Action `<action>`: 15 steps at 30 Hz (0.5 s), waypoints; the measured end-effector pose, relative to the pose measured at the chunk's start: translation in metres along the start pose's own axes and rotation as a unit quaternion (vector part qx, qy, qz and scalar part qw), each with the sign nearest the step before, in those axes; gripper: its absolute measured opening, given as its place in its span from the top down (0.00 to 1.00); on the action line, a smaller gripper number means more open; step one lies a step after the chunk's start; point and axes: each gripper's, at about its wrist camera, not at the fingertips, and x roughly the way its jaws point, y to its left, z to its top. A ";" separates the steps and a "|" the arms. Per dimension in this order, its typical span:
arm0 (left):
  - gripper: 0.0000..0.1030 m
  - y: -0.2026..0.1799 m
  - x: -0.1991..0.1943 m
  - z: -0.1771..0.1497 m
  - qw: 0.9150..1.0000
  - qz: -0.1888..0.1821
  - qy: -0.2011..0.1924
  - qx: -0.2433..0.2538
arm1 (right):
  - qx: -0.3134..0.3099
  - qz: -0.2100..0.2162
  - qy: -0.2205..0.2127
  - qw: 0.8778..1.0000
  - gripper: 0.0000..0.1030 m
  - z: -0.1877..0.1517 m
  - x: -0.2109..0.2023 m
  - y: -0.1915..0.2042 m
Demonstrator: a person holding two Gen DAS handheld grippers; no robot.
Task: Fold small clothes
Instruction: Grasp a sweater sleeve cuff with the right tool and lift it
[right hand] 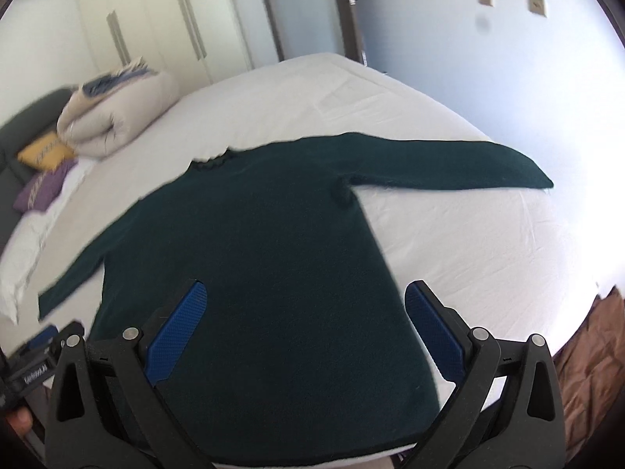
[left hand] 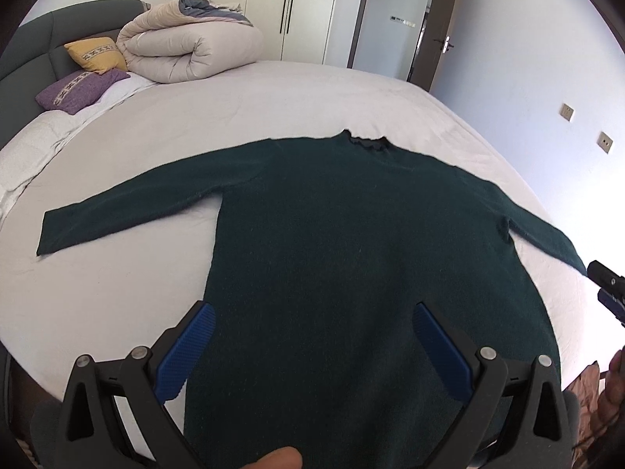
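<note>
A dark green long-sleeved sweater [left hand: 343, 242] lies flat on the white bed, collar away from me, both sleeves spread out sideways. In the right wrist view the same sweater [right hand: 273, 258] fills the middle, its hem at the near bed edge. My left gripper [left hand: 312, 312] hovers open above the lower left part of the body, nothing between its blue pads. My right gripper [right hand: 304, 293] hangs open over the lower right part, also holding nothing. The right gripper's tip [left hand: 609, 289] shows at the right edge of the left wrist view, near the right cuff.
A rolled beige duvet [left hand: 187, 43] with yellow [left hand: 95, 54] and purple [left hand: 78, 90] pillows lies at the head of the bed [left hand: 273, 93]. Wardrobes and a door stand behind. A brown wooden floor [right hand: 590, 359] lies off the bed's right side.
</note>
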 end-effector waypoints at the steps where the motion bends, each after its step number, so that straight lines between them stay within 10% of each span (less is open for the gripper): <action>1: 0.00 0.000 0.000 0.005 1.000 -0.010 -0.011 -0.001 | 0.041 0.007 -0.009 0.999 0.00 0.011 0.002 -0.029; 7: 0.00 -0.010 0.036 0.019 0.998 -0.022 0.056 -0.003 | 0.323 0.071 -0.044 0.943 0.00 0.046 0.039 -0.214; 15: 0.00 -0.020 0.075 0.030 0.995 -0.051 0.085 -0.022 | 0.510 0.103 -0.040 0.853 0.21 0.054 0.096 -0.354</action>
